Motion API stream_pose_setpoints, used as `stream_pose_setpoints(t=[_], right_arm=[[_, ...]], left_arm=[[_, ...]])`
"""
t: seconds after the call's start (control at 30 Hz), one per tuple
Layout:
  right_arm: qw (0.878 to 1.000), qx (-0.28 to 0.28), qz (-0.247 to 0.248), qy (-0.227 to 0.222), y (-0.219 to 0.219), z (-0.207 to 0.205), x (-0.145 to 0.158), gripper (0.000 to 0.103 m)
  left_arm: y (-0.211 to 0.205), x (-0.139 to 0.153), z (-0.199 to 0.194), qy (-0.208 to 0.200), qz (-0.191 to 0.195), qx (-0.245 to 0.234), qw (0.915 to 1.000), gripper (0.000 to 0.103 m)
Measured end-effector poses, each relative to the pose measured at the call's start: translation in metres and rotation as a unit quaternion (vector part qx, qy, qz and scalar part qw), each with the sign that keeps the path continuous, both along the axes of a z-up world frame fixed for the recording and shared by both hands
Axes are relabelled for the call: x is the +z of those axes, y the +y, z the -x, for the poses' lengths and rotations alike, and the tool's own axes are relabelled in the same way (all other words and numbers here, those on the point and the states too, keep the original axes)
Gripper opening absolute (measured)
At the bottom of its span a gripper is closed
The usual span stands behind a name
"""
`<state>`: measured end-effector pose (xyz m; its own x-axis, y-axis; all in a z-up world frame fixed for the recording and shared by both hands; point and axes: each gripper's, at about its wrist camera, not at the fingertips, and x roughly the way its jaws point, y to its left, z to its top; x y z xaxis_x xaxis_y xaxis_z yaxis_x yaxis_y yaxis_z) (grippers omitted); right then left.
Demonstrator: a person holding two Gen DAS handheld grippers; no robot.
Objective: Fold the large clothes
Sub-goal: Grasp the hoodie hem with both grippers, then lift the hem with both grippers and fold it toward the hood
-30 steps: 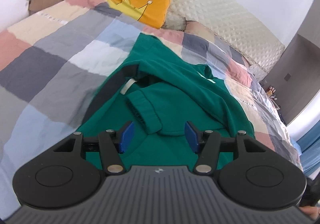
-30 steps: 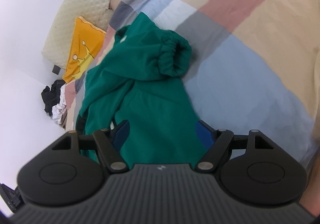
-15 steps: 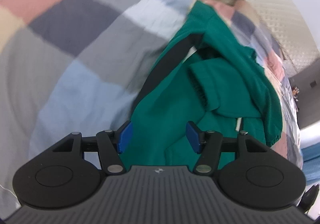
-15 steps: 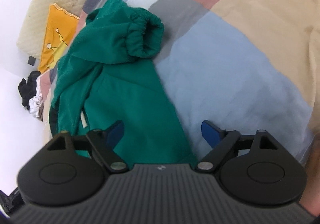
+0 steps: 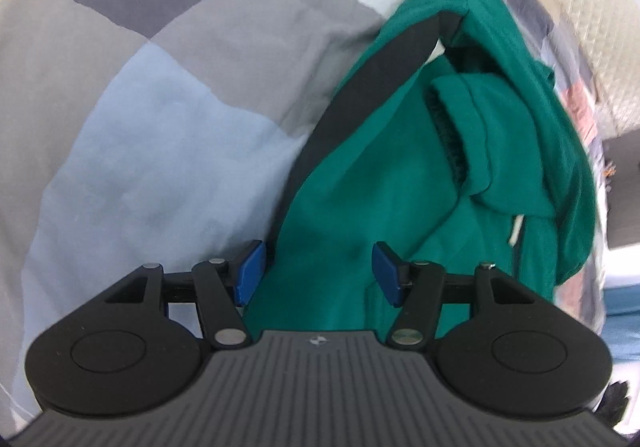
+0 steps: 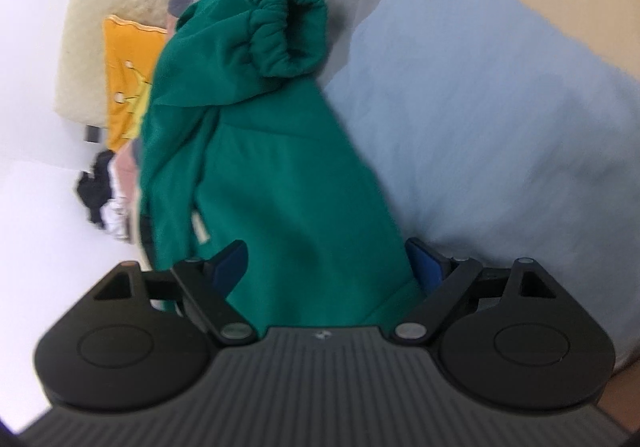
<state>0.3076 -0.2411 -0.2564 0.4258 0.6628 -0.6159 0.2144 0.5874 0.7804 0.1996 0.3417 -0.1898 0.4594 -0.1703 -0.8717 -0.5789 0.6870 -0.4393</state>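
The green top [image 5: 384, 183] lay bunched on the patchwork blanket [image 5: 160, 127]. The left gripper [image 5: 316, 267] stood wide over its near edge. The right gripper [image 6: 328, 263] was opening around the near end. A yellow pillow [image 6: 124, 79] sat far off.

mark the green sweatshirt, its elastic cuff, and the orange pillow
green sweatshirt [image 6: 288, 183]: right wrist view, flat body panel.
elastic cuff [image 6: 288, 35]: right wrist view, gathered sleeve opening.
orange pillow [image 6: 128, 63]: right wrist view, its face by the headboard.
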Motion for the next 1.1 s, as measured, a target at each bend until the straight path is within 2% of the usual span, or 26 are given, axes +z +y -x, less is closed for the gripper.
stream_pose_setpoints(t=[0.07, 0.17, 0.27, 0.37, 0.47, 0.53, 0.63, 0.67, 0.7, 0.73, 0.77, 0.8, 0.83, 0.9, 0.97, 1.03, 1.1], right_arm=[[0.999, 0.009, -0.039, -0.009, 0.001, 0.002, 0.002, 0.087], [0.998, 0.032, -0.053, -0.030, 0.008, 0.005, 0.011, 0.087], [0.999, 0.036, -0.027, -0.026, 0.013, 0.004, 0.013, 0.087], [1.000, 0.027, -0.003, -0.004, 0.013, 0.003, 0.006, 0.086], [0.999, 0.038, 0.009, 0.003, 0.018, 0.000, 0.000, 0.083], [0.998, 0.055, 0.014, 0.005, 0.027, -0.001, -0.003, 0.075], [0.997, 0.075, 0.009, 0.007, 0.035, 0.000, -0.004, 0.059], [0.997, 0.077, 0.008, 0.007, 0.035, -0.001, -0.004, 0.044], [0.997, 0.075, 0.006, 0.010, 0.035, -0.001, -0.005, 0.037], [0.997, 0.073, 0.005, 0.010, 0.034, 0.000, -0.004, 0.032], [0.997, 0.071, 0.008, 0.006, 0.033, 0.000, -0.002, 0.028], [0.997, 0.070, 0.011, 0.000, 0.033, 0.001, 0.001, 0.027], [0.998, 0.068, 0.010, -0.005, 0.032, 0.002, 0.003, 0.025], [0.998, 0.060, 0.010, -0.019, 0.030, 0.004, 0.009, 0.020], [0.998, 0.054, 0.007, -0.037, 0.026, 0.006, 0.018, 0.018], [0.997, 0.050, -0.004, -0.053, 0.021, 0.007, 0.026, 0.017], [0.996, 0.049, -0.011, -0.069, 0.016, 0.008, 0.035, 0.016]], left_arm=[[0.002, -0.003, 0.001, 0.013, -0.001, -0.004, 0.9999, 0.064], [0.007, -0.004, 0.006, 0.017, 0.009, -0.008, 0.9998, 0.064], [0.006, -0.012, 0.008, 0.023, 0.040, -0.023, 0.9987, 0.064], [-0.002, -0.014, 0.007, 0.018, 0.045, -0.039, 0.9981, 0.066], [-0.014, -0.017, 0.002, 0.016, 0.072, -0.051, 0.9959, 0.067], [-0.024, -0.013, -0.004, 0.022, 0.049, -0.074, 0.9958, 0.067], [-0.030, -0.013, -0.006, 0.026, 0.041, -0.083, 0.9954, 0.066], [-0.031, -0.013, -0.006, 0.027, 0.039, -0.084, 0.9953, 0.066], [-0.032, -0.012, -0.006, 0.029, 0.035, -0.086, 0.9953, 0.065], [-0.033, -0.011, -0.007, 0.029, 0.031, -0.088, 0.9952, 0.059], [-0.035, -0.010, -0.007, 0.030, 0.027, -0.087, 0.9954, 0.047], [-0.035, -0.010, -0.007, 0.030, 0.025, -0.088, 0.9954, 0.042], [-0.036, -0.007, -0.006, 0.028, 0.019, -0.090, 0.9954, 0.026], [-0.035, -0.003, -0.003, 0.022, 0.010, -0.089, 0.9957, 0.012], [-0.028, 0.003, 0.005, -0.011, 0.047, -0.073, 0.9962, 0.009], [-0.027, 0.015, 0.013, -0.052, 0.053, -0.074, 0.9945, 0.009], [-0.024, 0.023, 0.022, -0.089, 0.076, -0.063, 0.9911, 0.009]])
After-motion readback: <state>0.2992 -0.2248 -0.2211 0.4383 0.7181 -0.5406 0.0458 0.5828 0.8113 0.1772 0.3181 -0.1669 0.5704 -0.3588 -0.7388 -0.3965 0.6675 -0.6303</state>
